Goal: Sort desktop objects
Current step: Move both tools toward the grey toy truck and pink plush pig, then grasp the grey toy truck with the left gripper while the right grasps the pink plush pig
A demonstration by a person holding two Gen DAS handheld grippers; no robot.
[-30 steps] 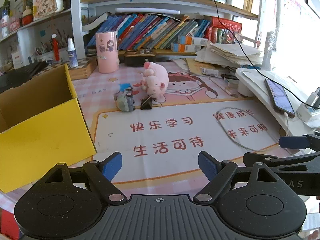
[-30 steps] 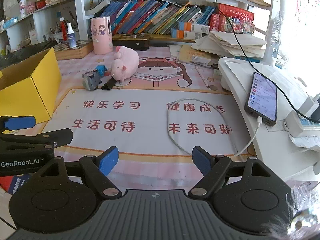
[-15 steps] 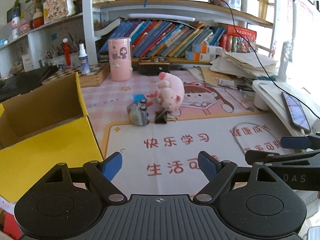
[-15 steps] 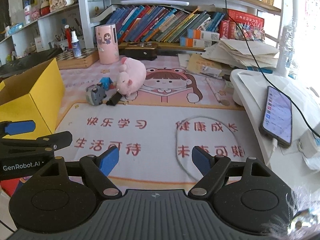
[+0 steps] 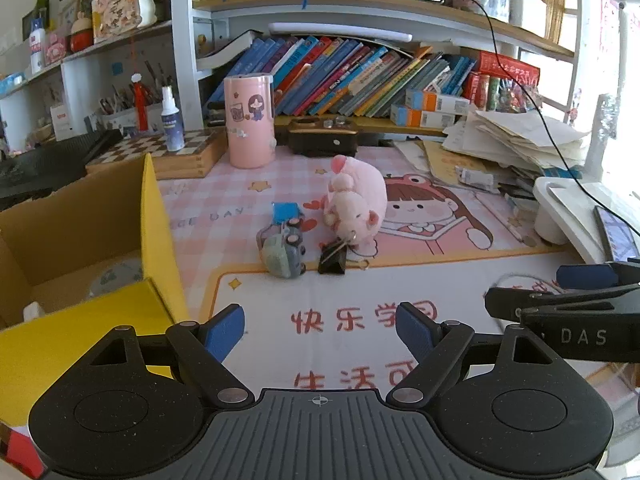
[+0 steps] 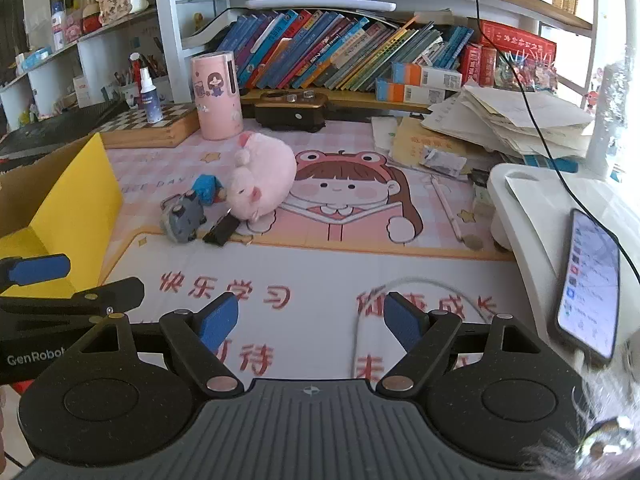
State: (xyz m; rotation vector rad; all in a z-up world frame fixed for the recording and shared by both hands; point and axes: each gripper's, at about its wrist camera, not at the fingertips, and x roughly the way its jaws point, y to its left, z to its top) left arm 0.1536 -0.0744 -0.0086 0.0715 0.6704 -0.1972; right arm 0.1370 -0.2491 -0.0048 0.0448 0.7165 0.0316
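A pink plush pig [image 5: 354,204] [image 6: 262,182] lies mid-desk on the printed mat. Left of it sit a grey toy car [image 5: 282,250] [image 6: 184,218], a small blue piece [image 5: 286,212] [image 6: 206,188] and a black binder clip [image 5: 333,256] [image 6: 220,232]. A yellow cardboard box [image 5: 158,240] [image 6: 76,208] stands open at the left, with a pale round item inside. My left gripper [image 5: 320,326] hangs open and empty over the mat's near part, well short of the toys. My right gripper [image 6: 312,320] is open too, empty, above a white cable loop [image 6: 424,282].
A pink cylinder [image 5: 250,120] and a black case [image 5: 322,140] stand behind the toys, below a shelf of books. Loose papers [image 6: 504,120] pile at the right. A white stand [image 6: 532,208] carries a phone [image 6: 588,284] on a charging cable. A chessboard box [image 5: 180,152] sits behind the yellow box.
Both grippers have moved toward the toys and leftward, so the pig, car and yellow box look nearer. Jaw openings are unchanged and nothing has been picked up.
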